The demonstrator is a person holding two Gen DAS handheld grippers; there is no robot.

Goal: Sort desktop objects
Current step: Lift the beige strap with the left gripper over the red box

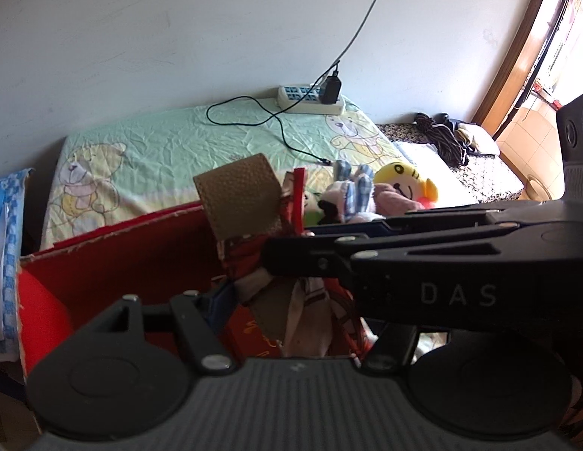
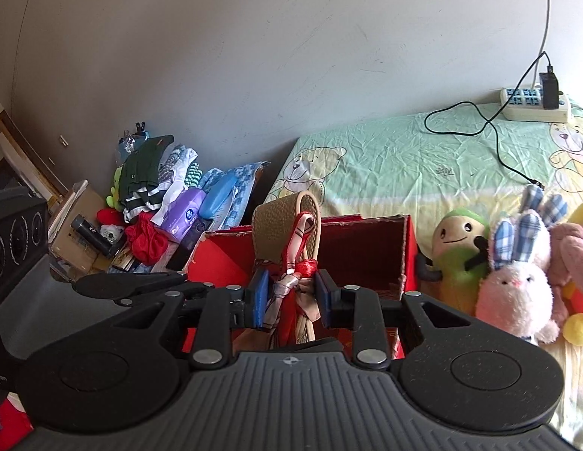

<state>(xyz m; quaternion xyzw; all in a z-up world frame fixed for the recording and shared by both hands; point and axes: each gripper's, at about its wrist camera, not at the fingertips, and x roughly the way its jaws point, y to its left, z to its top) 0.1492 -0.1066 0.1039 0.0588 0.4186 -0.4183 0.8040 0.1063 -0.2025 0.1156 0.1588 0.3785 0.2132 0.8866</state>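
Right gripper [image 2: 291,297] stands with its blue pads [image 2: 260,298] either side of the scarf-wrapped handle [image 2: 293,282] of a tan handbag [image 2: 276,221], the jaws close in on the knotted fabric and apparently pinching it; contact on the right pad is not fully clear. Gripping at the handle keeps the bag hanging upright, which suits lowering it into a narrow opening. The bag sits inside, or just above, the red cardboard box [image 2: 366,248]; its lower part is hidden by the gripper body.

Left gripper [image 1: 231,300] is held low at the near wall of the red box [image 1: 114,263], probably to steady it. Only its left finger shows; the right gripper [image 1: 404,259] crosses in front, so whether its jaws are spread or pressed together cannot be told.

Beside the box, on the bear-print sheet [image 2: 404,158], plush toys [image 2: 513,282] lie in a group, likely awaiting sorting. A power strip [image 2: 535,107] rests against the wall, well apart.
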